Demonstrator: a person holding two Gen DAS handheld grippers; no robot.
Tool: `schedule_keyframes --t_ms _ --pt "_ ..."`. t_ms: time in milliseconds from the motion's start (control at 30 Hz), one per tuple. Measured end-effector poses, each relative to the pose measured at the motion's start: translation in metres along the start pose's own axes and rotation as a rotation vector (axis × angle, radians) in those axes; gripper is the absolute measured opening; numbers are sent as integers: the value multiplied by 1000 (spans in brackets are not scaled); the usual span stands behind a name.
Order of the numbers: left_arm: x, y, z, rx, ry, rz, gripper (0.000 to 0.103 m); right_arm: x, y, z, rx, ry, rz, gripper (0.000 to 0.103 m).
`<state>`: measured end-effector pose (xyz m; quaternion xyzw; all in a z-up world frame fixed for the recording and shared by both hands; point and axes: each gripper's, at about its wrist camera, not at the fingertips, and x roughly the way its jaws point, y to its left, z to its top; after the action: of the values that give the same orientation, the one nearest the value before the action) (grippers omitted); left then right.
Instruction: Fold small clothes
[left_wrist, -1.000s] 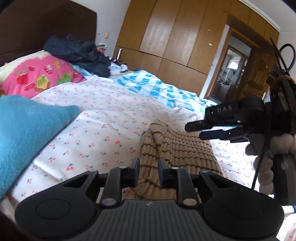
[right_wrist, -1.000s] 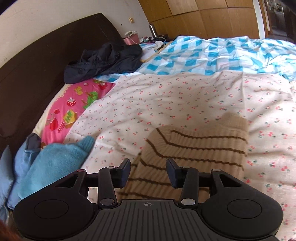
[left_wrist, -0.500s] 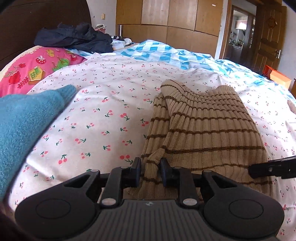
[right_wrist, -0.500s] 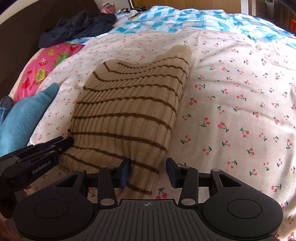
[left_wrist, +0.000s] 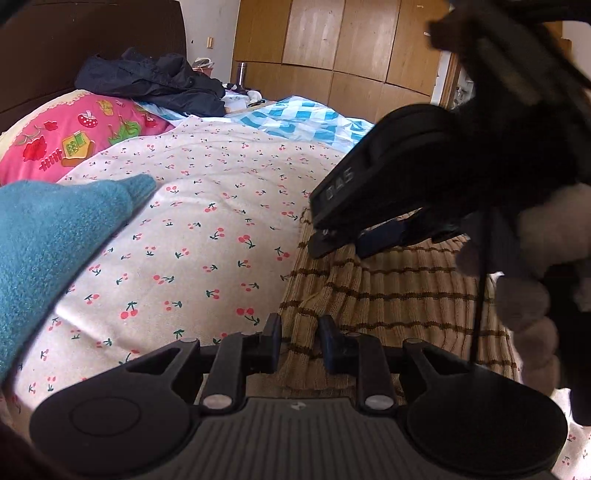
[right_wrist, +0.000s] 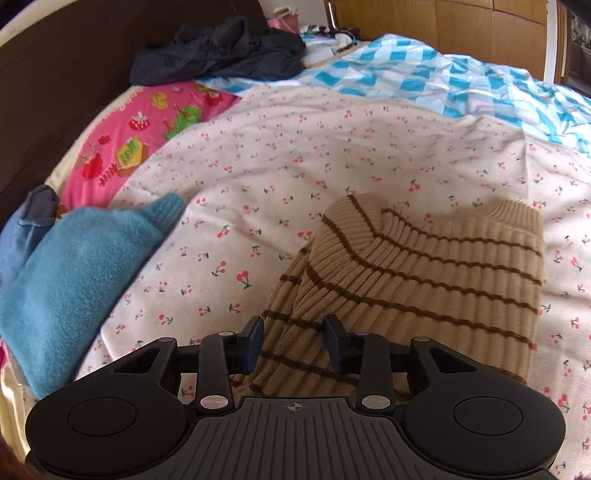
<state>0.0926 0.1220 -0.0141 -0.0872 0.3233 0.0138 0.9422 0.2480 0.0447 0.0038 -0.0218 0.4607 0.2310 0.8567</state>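
A beige ribbed sweater with brown stripes (left_wrist: 406, 295) lies on the cherry-print sheet (left_wrist: 207, 229), partly folded over itself. My left gripper (left_wrist: 300, 345) is shut on its near left edge, with fabric bunched between the pads. In the left wrist view my right gripper (left_wrist: 316, 234) reaches in from the upper right, its tips at the sweater's far left part. In the right wrist view the sweater (right_wrist: 424, 266) humps up ahead. The right gripper (right_wrist: 294, 341) has a striped fold between its fingers, and its jaws are closing on it.
A teal fleece garment (right_wrist: 81, 266) lies folded to the left on the sheet. Behind it are a pink printed pillow (right_wrist: 147, 133), a dark jacket (right_wrist: 221, 48) against the brown headboard, and a blue checked quilt (right_wrist: 424, 74) at the far right. Wooden wardrobes stand beyond.
The right gripper swung from the sweater's near right edge across to its left part, and its jaws narrowed onto a fold. The left gripper kept its grip and sank a little.
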Motion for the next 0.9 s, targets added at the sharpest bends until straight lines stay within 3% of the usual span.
schedule_keyframes --t_ms 67,167,400,600,767,900 --pt "0 -1 -1 21 -8 -6 30 16 4 2 13 36 -37 23" --pt "-1 -1 0 28 -14 -24 30 19 -2 5 74 46 -18 17" --pt "-15 13 4 -56 -110 -54 29 24 8 13 99 27 40 15" --pt "22 21 1 -100 87 -37 33 36 10 9 50 62 74 18" --pt "23 23 1 -114 84 -30 37 -1 -3 5 93 -10 114 18" --pt "23 23 -1 -116 82 -25 38 -50 -30 -27 95 -114 67 18"
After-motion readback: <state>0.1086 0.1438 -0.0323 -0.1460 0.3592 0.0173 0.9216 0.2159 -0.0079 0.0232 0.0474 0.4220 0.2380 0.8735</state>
